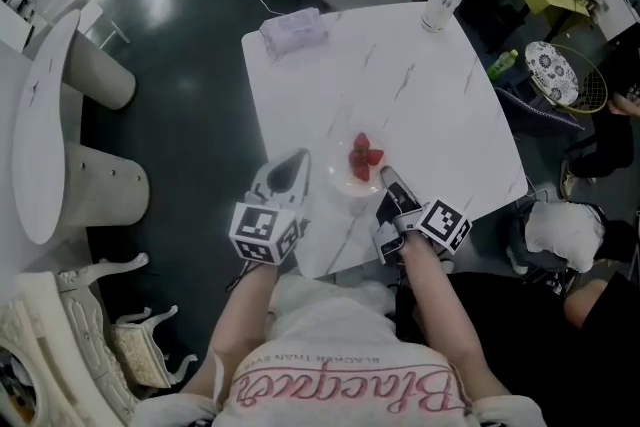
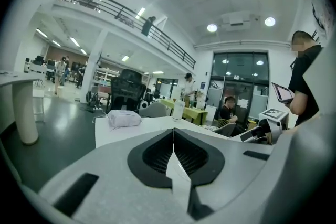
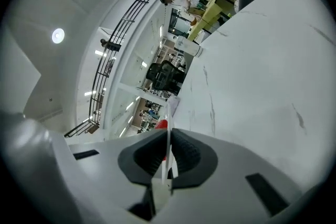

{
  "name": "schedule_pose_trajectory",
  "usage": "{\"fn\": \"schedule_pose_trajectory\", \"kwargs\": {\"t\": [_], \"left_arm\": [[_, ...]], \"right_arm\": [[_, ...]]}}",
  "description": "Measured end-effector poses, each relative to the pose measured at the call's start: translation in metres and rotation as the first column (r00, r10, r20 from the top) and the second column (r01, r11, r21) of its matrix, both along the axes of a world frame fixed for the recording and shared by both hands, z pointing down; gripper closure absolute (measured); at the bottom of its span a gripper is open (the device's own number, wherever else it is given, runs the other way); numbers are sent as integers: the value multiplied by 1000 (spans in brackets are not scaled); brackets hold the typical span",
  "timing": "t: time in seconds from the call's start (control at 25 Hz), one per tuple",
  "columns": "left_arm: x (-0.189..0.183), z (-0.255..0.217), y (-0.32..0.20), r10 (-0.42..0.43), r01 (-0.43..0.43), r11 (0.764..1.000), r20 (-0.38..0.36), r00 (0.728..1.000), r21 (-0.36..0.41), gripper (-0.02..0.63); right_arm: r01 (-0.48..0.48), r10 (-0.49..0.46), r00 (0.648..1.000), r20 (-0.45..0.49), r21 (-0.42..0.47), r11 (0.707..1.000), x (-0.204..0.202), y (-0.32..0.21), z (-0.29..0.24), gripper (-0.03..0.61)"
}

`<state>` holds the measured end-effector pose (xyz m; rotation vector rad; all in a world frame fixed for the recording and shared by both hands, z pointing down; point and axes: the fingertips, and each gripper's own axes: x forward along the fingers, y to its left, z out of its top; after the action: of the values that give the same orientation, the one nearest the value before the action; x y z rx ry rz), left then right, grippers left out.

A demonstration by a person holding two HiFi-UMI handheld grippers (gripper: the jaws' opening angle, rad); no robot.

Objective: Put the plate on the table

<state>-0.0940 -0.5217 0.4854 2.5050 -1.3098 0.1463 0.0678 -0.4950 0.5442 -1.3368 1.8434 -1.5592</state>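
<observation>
Head view showed the plate [image 1: 342, 183], carrying strawberries [image 1: 364, 157], near the table's [image 1: 430, 95] front edge, whether resting or just above I could not tell. The right gripper [image 1: 386, 178] was clamped on its right rim. The left gripper [image 1: 297, 162], pinched together on nothing, sat just left of it.

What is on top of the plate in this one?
Several red strawberry-like pieces lie on the plate. The right gripper, shut on the near rim, covers that part. Whether the plate's underside touches the table cannot be seen.
</observation>
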Motion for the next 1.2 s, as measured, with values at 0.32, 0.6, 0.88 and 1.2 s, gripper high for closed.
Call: {"fn": "schedule_pose_trajectory", "kwargs": {"t": [0.32, 0.6, 0.88, 1.2], "left_arm": [[7, 27, -27, -37, 37, 997, 5, 999, -69, 609], [23, 44, -40, -29, 27, 993, -22, 999, -113, 609], [33, 52, -50, -26, 23, 991, -22, 999, -129, 609], [28, 56, -50, -48, 46, 990, -8, 999, -133, 609]], "right_arm": [[58, -62, 997, -38, -94, 994, 13, -28, 45, 566], [104, -122, 986, -116, -154, 983, 22, -43, 77, 566], [145, -205, 932, -299, -212, 967, 33, -52, 101, 565], [170, -310, 701, -643, -271, 947, 45, -60, 121, 505]]}}
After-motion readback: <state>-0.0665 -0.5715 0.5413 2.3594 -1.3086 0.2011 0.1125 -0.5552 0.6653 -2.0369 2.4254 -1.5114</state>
